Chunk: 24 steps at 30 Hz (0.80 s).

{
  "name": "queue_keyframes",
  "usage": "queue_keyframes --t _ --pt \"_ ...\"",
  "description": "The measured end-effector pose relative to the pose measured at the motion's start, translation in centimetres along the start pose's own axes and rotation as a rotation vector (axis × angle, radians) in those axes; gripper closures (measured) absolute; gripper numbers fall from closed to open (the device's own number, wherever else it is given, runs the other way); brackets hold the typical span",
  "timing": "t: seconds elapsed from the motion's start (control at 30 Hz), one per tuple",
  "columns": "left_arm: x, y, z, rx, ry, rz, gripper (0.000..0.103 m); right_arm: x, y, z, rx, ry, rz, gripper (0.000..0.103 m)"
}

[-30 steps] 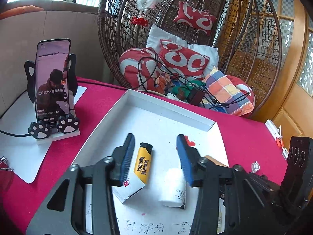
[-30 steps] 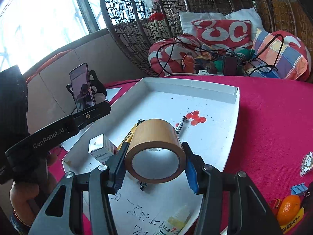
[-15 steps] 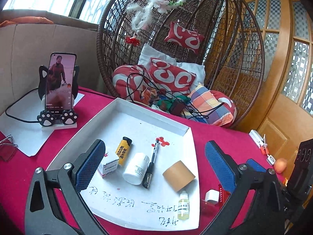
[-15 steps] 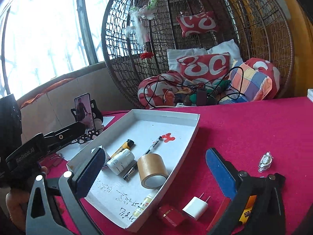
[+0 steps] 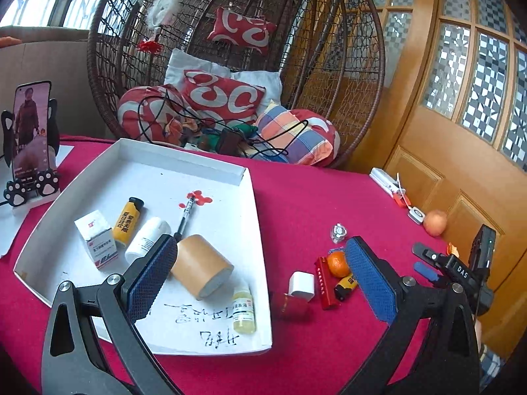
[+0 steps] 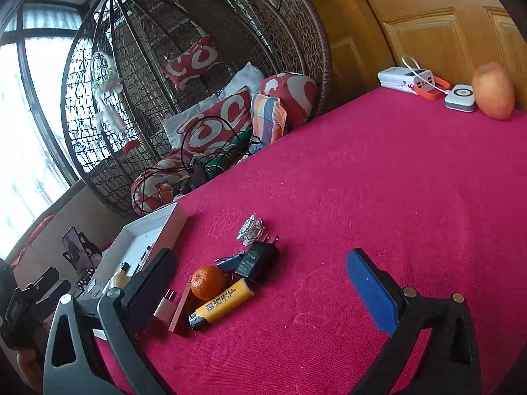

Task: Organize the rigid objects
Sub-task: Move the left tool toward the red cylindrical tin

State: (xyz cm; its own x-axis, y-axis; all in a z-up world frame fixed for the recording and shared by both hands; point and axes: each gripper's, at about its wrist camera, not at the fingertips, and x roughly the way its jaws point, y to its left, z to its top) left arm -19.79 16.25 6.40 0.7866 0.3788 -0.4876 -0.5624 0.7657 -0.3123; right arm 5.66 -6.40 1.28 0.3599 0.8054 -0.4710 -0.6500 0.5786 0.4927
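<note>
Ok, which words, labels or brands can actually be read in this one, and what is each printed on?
"DAS": on the black mount of the right gripper.
Yellow lighter on the cloth: black Chinese print, too blurred to read.
Yellow lighter in the tray, small box, dropper bottle: print too small.
White tray: handwritten black characters, illegible.

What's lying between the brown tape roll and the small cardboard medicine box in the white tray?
A white pill bottle on its side, seen in the left wrist view.
</note>
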Motion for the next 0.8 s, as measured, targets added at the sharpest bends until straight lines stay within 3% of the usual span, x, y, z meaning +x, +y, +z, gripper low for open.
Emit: queue_keyframes --t 0.17,0.3,0.47,0.7,0.8 --pt "2.8 -3.9 -1.6 0.118 0.122 -0.087 0.000 0.2 -3.0 -0.4 0.142 0.030 0.031 0.000" --pt "5.1 -6.2 -2.9 0.242 0.207 -0.082 0.000 -0.1 -2.8 -0.6 0.143 0.020 0.058 0.000" --pt "7.3 -7.7 -3.4 0.295 0.262 -0.129 0.000 -0.2 -3.0 -0.7 0.148 0.018 0.097 0.000" --pt "12.7 -9.3 -2.6 0.365 0.368 0.013 0.000 -0.7 -3.5 -0.8 0.171 -0.010 0.148 0.000" --pt "12.9 -8.8 -2.5 0.331 0.393 -0.016 0.000 -1.0 -3.6 -0.9 0.180 -0.020 0.163 0.000"
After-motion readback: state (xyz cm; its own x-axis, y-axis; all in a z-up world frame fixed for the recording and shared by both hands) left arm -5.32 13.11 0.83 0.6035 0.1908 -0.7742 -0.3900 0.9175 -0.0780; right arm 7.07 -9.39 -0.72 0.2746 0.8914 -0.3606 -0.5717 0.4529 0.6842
